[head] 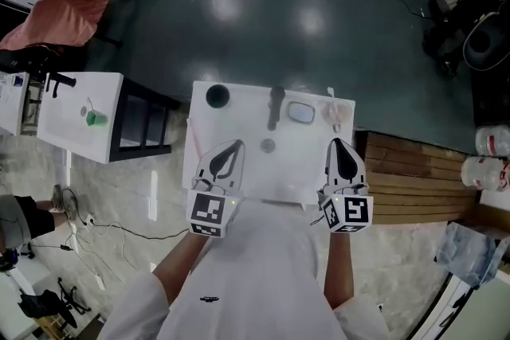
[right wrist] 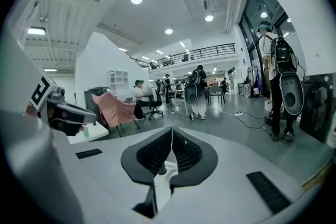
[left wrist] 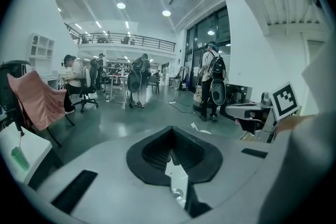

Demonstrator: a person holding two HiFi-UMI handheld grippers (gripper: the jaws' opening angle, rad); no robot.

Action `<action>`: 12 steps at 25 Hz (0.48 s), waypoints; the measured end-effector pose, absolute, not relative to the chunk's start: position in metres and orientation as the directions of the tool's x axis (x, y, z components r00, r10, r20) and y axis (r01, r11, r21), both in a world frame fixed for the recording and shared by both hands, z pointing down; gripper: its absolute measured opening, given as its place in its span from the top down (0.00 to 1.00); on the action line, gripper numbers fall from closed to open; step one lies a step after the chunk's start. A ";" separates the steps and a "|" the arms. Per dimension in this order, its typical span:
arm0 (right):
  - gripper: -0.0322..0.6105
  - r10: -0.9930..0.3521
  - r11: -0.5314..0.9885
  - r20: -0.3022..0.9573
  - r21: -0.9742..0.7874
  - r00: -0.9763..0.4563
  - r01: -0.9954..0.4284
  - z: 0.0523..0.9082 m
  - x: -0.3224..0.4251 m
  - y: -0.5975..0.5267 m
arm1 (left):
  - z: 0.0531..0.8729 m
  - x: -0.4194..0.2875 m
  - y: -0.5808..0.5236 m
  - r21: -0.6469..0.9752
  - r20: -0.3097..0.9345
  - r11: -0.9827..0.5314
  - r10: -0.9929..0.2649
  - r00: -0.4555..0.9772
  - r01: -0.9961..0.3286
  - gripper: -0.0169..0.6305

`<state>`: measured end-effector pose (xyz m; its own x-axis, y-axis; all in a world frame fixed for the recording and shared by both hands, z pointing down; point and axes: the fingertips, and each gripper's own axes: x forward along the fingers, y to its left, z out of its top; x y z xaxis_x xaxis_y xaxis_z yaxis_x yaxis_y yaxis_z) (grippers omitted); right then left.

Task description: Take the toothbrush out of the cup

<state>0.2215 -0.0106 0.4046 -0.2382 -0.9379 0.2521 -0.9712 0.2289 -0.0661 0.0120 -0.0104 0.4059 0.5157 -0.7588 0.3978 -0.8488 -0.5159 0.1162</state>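
The left gripper (head: 237,146) is being held over the near left part of the white table (head: 243,114). Its jaws are being pressed fully together, with nothing gripped between them. The right gripper (head: 335,142) is being held over the near right part, its jaws likewise closed and empty. The toothbrush (head: 331,95) is standing in the translucent cup (head: 339,115) at the far right of the table, beyond the right gripper's tips. A black cup (head: 217,96) is standing at the far left.
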 end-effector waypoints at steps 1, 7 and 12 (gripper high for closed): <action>0.95 -0.935 0.232 0.263 -0.051 -0.237 -0.971 0.408 0.226 -0.014 | 0.407 0.016 -0.010 0.117 0.403 -0.512 -0.758 0.512 -0.851 0.97; 0.95 -0.914 0.267 0.310 -0.025 -0.262 -0.963 0.429 0.244 -0.038 | 0.418 0.031 -0.014 0.122 0.433 -0.491 -0.755 0.492 -0.862 0.97; 0.95 -0.893 0.301 0.349 -0.004 -0.284 -0.954 0.450 0.254 -0.056 | 0.426 0.051 -0.019 0.136 0.451 -0.489 -0.744 0.493 -0.862 0.97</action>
<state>0.2542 -0.0565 0.4496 -0.2838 -0.8932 0.3487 -0.9535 0.3014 -0.0041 0.0513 -0.0192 0.4260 0.4930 -0.7442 0.4507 -0.8618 -0.4887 0.1358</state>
